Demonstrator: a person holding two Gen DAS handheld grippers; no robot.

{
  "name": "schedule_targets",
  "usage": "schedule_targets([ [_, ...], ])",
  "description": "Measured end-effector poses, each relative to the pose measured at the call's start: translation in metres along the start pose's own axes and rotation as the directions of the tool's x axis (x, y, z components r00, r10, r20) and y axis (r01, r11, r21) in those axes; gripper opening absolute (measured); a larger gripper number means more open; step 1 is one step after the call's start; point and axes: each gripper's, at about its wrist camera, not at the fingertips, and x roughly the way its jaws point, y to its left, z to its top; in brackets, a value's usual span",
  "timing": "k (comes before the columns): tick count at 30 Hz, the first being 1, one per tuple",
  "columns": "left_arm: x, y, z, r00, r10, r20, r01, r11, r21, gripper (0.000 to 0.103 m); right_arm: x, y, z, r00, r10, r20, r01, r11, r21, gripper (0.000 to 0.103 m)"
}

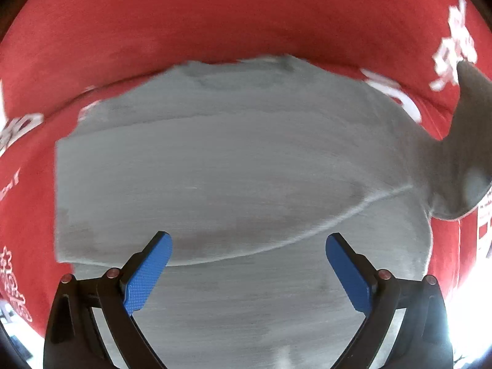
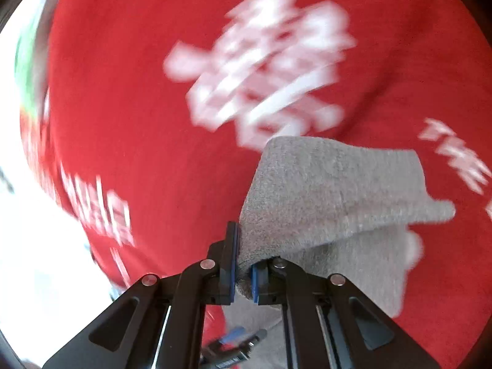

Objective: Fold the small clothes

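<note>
A small grey garment (image 1: 240, 166) lies spread on a red cloth with white print (image 1: 215, 15). My left gripper (image 1: 249, 246) hangs open straight above the garment's near part, its blue pads (image 1: 150, 270) wide apart with nothing between them. At the right edge of the left wrist view a grey corner (image 1: 470, 141) is lifted off the cloth. In the right wrist view my right gripper (image 2: 244, 273) is shut on that grey garment (image 2: 332, 196), a fold of fabric pinched between its blue pads and raised above the red cloth (image 2: 138, 107). The picture is blurred by motion.
The red printed cloth covers the whole work surface; white lettering (image 2: 261, 70) shows on it. Bright overexposed light lies past its edge at the left (image 2: 24, 246). Below my right gripper, part of the other gripper's blue pad (image 2: 233, 336) shows.
</note>
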Motion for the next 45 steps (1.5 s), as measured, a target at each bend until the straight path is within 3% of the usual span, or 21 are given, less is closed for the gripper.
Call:
schedule_targets([
  [4, -0.008, 0.043, -0.005, 0.999, 0.034, 0.038, -0.031, 0.996, -0.083, 0.101, 0.082, 0.057, -0.036, 0.983, -0.051, -0.177, 0.016, 0.981, -0.195, 0.008],
  [6, -0.008, 0.063, -0.006, 0.998, 0.052, 0.035, -0.047, 0.992, -0.118, 0.101, 0.114, 0.068, -0.055, 0.968, -0.086, -0.234, 0.029, 0.972, -0.235, 0.008],
  [9, 0.001, 0.088, -0.014, 0.997, 0.068, 0.023, -0.063, 0.983, -0.17, 0.101, 0.171, 0.065, -0.088, 0.926, -0.182, -0.331, 0.097, 0.961, -0.258, 0.008],
  [13, 0.012, 0.11, -0.021, 0.997, 0.073, 0.014, -0.069, 0.973, -0.221, 0.101, 0.207, 0.038, -0.117, 0.859, -0.298, -0.417, 0.216, 0.948, -0.233, 0.015],
  [14, 0.013, 0.114, -0.021, 0.997, 0.072, 0.017, -0.066, 0.972, -0.225, 0.101, 0.208, 0.032, -0.123, 0.849, -0.304, -0.432, 0.233, 0.95, -0.21, 0.018],
  [15, 0.019, 0.114, -0.019, 0.997, 0.068, 0.019, -0.062, 0.972, -0.227, 0.101, 0.205, 0.028, -0.128, 0.851, -0.292, -0.436, 0.236, 0.955, -0.179, 0.033],
  [16, 0.019, 0.117, -0.019, 0.998, 0.062, 0.022, -0.055, 0.972, -0.23, 0.101, 0.2, 0.024, -0.128, 0.855, -0.287, -0.431, 0.241, 0.957, -0.16, 0.054],
  [18, 0.018, 0.122, -0.02, 0.999, 0.042, 0.031, -0.034, 0.971, -0.237, 0.101, 0.179, 0.012, -0.132, 0.876, -0.284, -0.39, 0.264, 0.959, -0.106, 0.063],
  [21, 0.015, 0.132, -0.017, 0.998, -0.005, 0.055, 0.018, 0.969, -0.245, 0.101, 0.162, 0.0, -0.12, 0.91, -0.291, -0.295, 0.308, 0.951, 0.013, 0.063],
  [23, 0.015, 0.141, -0.014, 0.996, -0.051, 0.076, 0.069, 0.964, -0.257, 0.101, 0.158, -0.009, -0.11, 0.927, -0.287, -0.243, 0.318, 0.942, 0.103, 0.054],
  [25, 0.013, 0.15, -0.012, 0.99, -0.104, 0.095, 0.127, 0.952, -0.28, 0.101, 0.165, -0.001, -0.102, 0.931, -0.291, -0.219, 0.317, 0.944, 0.092, 0.011],
  [26, 0.013, 0.153, -0.011, 0.987, -0.124, 0.102, 0.149, 0.946, -0.289, 0.101, 0.171, 0.009, -0.101, 0.932, -0.292, -0.216, 0.309, 0.95, 0.048, 0.009],
  [29, 0.011, 0.168, -0.01, 0.965, -0.221, 0.137, 0.256, 0.906, -0.337, 0.101, 0.195, 0.051, -0.106, 0.922, -0.293, -0.253, 0.255, 0.951, -0.174, 0.009],
  [31, 0.013, 0.177, -0.009, 0.95, -0.267, 0.158, 0.308, 0.881, -0.36, 0.101, 0.217, 0.079, -0.126, 0.902, -0.301, -0.31, 0.2, 0.927, -0.317, 0.009],
  [33, 0.012, 0.181, -0.009, 0.941, -0.293, 0.172, 0.337, 0.863, -0.377, 0.101, 0.234, 0.092, -0.147, 0.877, -0.312, -0.365, 0.162, 0.908, -0.388, 0.009],
  [39, 0.025, 0.185, -0.007, 0.917, -0.364, 0.165, 0.399, 0.819, -0.412, 0.101, 0.263, 0.083, -0.204, 0.761, -0.412, -0.501, 0.148, 0.862, -0.485, 0.021],
  [42, 0.031, 0.182, -0.005, 0.919, -0.365, 0.152, 0.394, 0.822, -0.411, 0.101, 0.245, 0.071, -0.208, 0.75, -0.408, -0.521, 0.155, 0.874, -0.461, 0.033],
  [45, 0.034, 0.176, -0.001, 0.919, -0.368, 0.143, 0.393, 0.828, -0.4, 0.101, 0.213, 0.055, -0.196, 0.77, -0.387, -0.507, 0.194, 0.899, -0.392, 0.043],
])
